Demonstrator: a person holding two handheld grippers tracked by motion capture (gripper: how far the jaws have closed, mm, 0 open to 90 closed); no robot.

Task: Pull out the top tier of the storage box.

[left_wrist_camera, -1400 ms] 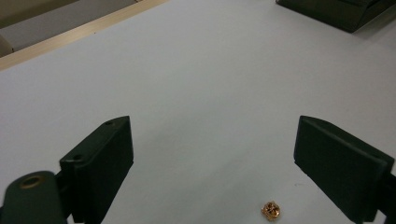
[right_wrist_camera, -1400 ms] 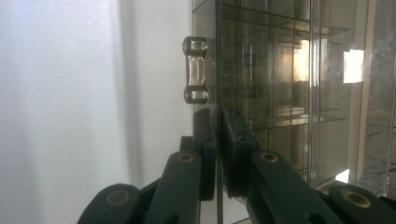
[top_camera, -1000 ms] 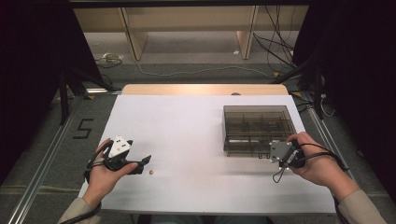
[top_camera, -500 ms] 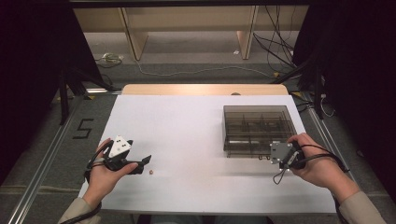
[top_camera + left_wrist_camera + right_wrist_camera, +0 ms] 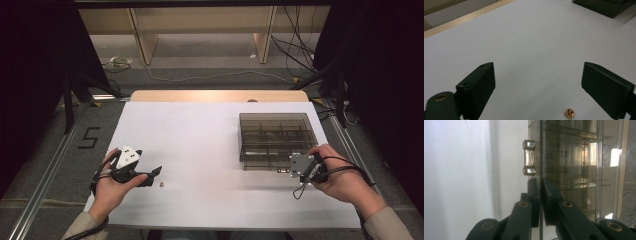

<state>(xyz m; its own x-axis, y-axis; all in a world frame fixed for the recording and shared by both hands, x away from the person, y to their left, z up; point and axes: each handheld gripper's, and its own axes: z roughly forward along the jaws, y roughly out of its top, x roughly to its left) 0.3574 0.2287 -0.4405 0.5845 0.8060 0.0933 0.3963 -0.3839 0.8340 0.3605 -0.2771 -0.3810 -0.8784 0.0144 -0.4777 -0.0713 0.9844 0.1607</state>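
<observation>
Forearms enter from the near edge of a white table (image 5: pixel 200 125), each hand carrying a black two-jaw gripper.

At the left, the left gripper (image 5: pixel 152 174) lies low over the table, pointing toward the middle. In the left gripper view its jaws stand well apart with nothing between the pads. A tiny gold-coloured bead (image 5: pixel 569 113) lies on the bare table just ahead of them, nearer the right-hand jaw and touching neither. In the high view the bead (image 5: pixel 162 184) is a small speck just beyond the jaw tips.

Farther right, well apart from the bead, stands a smoky clear plastic organizer box (image 5: pixel 277 140), split into compartments by inner walls. The right gripper (image 5: pixel 286 170) meets its near edge. In the right gripper view the jaws are nearly together, pinching a thin clear panel (image 5: pixel 540 157) at the box's front, probably the lid's lip, just below a small clear knob-like latch (image 5: pixel 529 157).

Judging by this, the work is at an early stage: the lid is gripped but the box looks closed, and the bead is not yet picked up. Opening the box, grasping the bead and placing it in a compartment would remain.

Floor beside the table at the far left carries a taped figure "5" (image 5: pixel 90 137). No brand or label is readable elsewhere.
</observation>
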